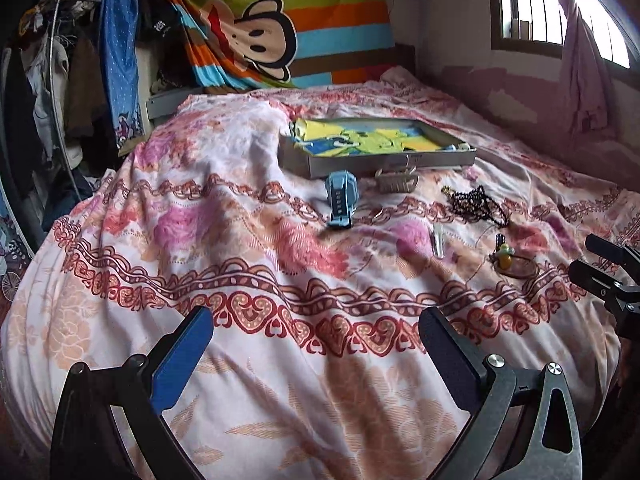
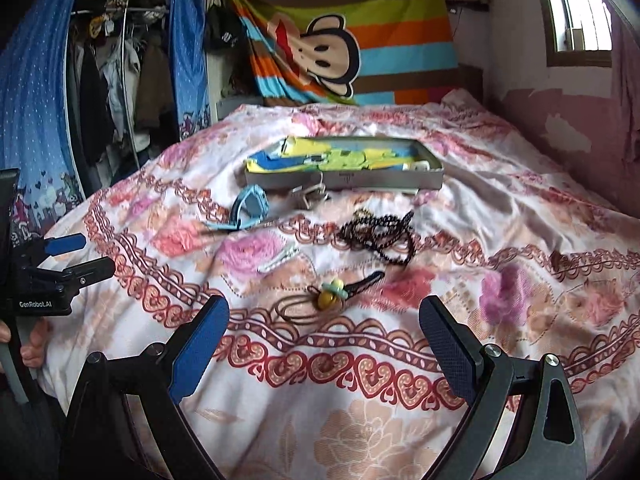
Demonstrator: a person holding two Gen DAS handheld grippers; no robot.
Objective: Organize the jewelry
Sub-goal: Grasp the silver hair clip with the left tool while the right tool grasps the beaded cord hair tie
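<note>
An open grey tin box (image 1: 384, 164) (image 2: 360, 180) with a yellow-blue lining lies on the bed. In front of it lie a blue watch (image 1: 340, 196) (image 2: 248, 208), a pale claw clip (image 1: 396, 180) (image 2: 308, 194), a black bead necklace (image 1: 476, 204) (image 2: 380, 236), a silver hair clip (image 1: 438, 240) (image 2: 280, 258) and a hair tie with a yellow charm (image 1: 506, 258) (image 2: 328, 300). My left gripper (image 1: 316, 332) (image 2: 80, 254) is open and empty, well short of them. My right gripper (image 2: 324, 320) (image 1: 580, 256) is open and empty, just short of the hair tie.
The bed carries a pink floral cover (image 1: 240, 240). A striped monkey blanket (image 1: 280, 28) hangs behind it. A clothes rack with a blue curtain (image 2: 120, 80) stands to the left. A wall with a window (image 1: 560, 8) is on the right.
</note>
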